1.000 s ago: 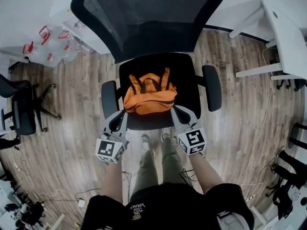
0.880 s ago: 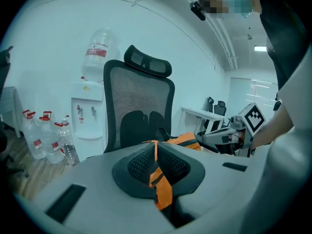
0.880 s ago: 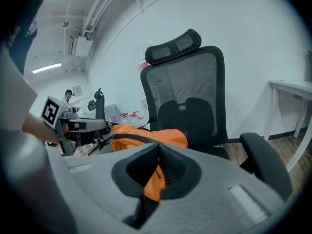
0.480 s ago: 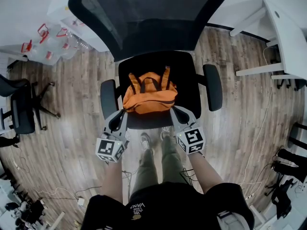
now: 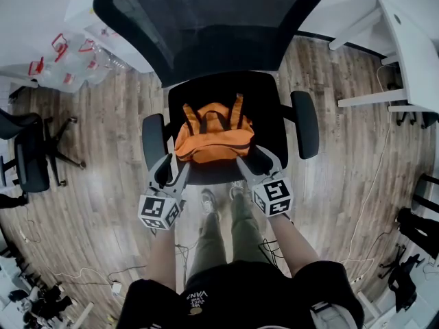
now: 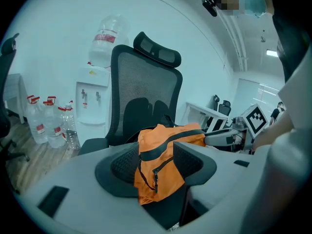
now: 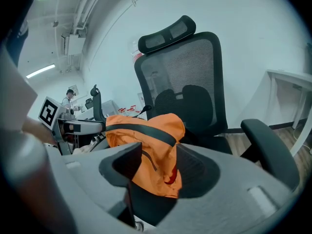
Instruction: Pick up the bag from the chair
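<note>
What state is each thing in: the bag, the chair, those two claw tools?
orange bag: lying slumped, not lifted.
office chair: upright, bag on its seat.
left gripper: open, jaws just opened, bag end between them, ungripped.
right gripper: open, jaws just opened, bag end between them, ungripped.

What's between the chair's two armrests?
An orange bag lies on the seat between the armrests; the head view shows it best.

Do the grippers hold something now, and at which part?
Nothing is held. The left gripper and right gripper have just opened their jaws; ends of the bag lie between them.
</note>
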The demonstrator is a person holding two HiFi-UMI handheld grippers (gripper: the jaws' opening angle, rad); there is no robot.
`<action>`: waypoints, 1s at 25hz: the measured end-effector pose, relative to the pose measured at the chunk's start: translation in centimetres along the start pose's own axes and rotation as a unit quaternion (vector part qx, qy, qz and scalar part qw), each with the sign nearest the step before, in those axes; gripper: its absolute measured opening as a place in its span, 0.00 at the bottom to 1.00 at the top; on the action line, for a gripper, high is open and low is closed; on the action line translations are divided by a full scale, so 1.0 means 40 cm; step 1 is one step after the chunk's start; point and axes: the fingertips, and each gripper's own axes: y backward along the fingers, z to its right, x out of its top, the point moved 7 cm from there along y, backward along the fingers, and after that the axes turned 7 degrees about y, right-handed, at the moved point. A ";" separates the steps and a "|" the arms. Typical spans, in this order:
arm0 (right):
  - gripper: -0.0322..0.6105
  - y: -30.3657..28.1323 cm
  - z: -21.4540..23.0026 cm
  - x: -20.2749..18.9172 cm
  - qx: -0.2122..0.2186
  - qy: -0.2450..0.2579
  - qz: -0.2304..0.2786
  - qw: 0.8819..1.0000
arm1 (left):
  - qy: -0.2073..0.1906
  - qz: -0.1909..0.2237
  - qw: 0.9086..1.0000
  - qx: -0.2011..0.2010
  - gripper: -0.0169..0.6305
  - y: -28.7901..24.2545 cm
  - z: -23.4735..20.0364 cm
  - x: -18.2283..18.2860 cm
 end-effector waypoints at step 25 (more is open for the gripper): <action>0.43 -0.093 0.011 -0.018 0.018 -0.002 -0.022 1.000 | 0.003 -0.042 0.999 -0.006 0.38 -0.110 -0.022 -0.027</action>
